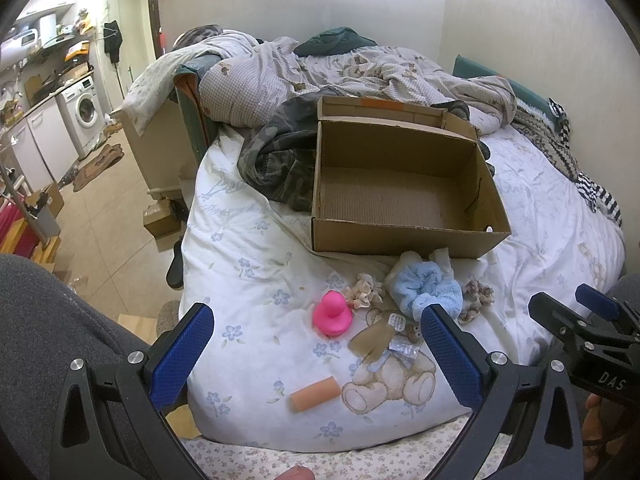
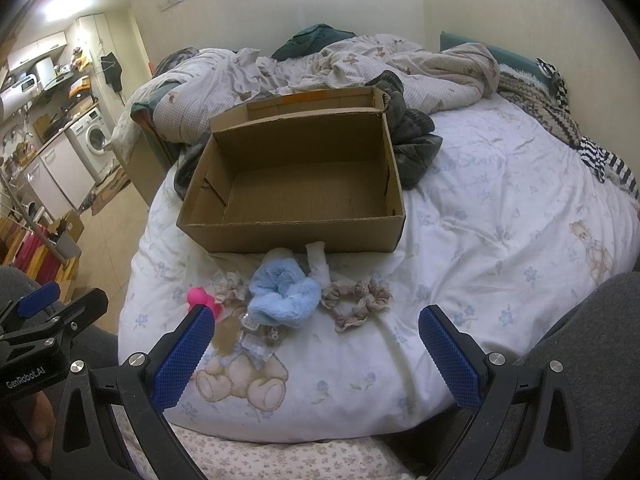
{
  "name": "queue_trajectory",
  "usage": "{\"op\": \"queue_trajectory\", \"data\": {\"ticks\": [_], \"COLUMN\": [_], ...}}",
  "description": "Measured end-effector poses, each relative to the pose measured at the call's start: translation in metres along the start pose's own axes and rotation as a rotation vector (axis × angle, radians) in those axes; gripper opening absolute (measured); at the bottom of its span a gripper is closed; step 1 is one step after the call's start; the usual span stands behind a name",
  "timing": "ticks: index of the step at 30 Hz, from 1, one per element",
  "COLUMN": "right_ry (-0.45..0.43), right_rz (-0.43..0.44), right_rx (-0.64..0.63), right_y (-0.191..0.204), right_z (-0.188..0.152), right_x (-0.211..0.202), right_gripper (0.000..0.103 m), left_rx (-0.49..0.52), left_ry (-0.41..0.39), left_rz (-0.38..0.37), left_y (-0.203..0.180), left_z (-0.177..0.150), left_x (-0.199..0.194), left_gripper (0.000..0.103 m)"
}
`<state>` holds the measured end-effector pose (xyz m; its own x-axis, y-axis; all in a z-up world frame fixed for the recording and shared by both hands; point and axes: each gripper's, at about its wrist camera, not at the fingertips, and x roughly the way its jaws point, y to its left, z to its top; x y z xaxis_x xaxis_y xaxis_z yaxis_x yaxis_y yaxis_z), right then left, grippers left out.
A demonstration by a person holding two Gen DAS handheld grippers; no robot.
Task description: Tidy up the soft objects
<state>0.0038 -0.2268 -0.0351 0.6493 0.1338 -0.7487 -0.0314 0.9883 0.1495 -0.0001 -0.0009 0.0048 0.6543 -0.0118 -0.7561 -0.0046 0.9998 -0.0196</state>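
Observation:
An open, empty cardboard box (image 1: 404, 236) (image 2: 292, 236) stands on the bed. In front of it lie a fluffy blue scrunchie (image 1: 426, 286) (image 2: 284, 290), a beige floral scrunchie (image 1: 364, 290) (image 2: 230, 286), a second patterned scrunchie (image 1: 476, 294) (image 2: 356, 300), a pink rubber duck (image 1: 332, 314) (image 2: 202, 298), a peach foam roll (image 1: 316, 394), a white sock-like piece (image 2: 320, 264) and small plastic-wrapped items (image 1: 396, 340) (image 2: 256, 338). My left gripper (image 1: 316, 354) is open and empty, near the duck and the roll. My right gripper (image 2: 316, 354) is open and empty, short of the scrunchies.
A white floral duvet (image 1: 248, 264) (image 2: 480, 240) covers the bed. Crumpled bedding and dark clothes (image 1: 280, 152) (image 2: 416, 144) lie behind the box. The bed's left edge drops to a tiled floor (image 1: 104, 220) with a kitchen and a washing machine (image 1: 82, 114). My grey-clad legs flank the view.

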Motion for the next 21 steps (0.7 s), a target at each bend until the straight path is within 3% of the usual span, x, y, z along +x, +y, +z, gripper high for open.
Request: {"op": "queue_trajectory", "data": {"ticks": [21], "right_ry": [0.007], "right_rz": [0.000], "right_rx": [-0.003], "right_y": [0.0039], "right_z": [-0.0036], "right_x": [0.0021], "right_gripper": [0.103], "left_rx": [-0.009], "left_ry": [0.004], "left_rz": [0.008], "left_y": [0.0041], "left_z": [-0.0020], "left_x": [0.0001], "left_gripper": [0.103]}}
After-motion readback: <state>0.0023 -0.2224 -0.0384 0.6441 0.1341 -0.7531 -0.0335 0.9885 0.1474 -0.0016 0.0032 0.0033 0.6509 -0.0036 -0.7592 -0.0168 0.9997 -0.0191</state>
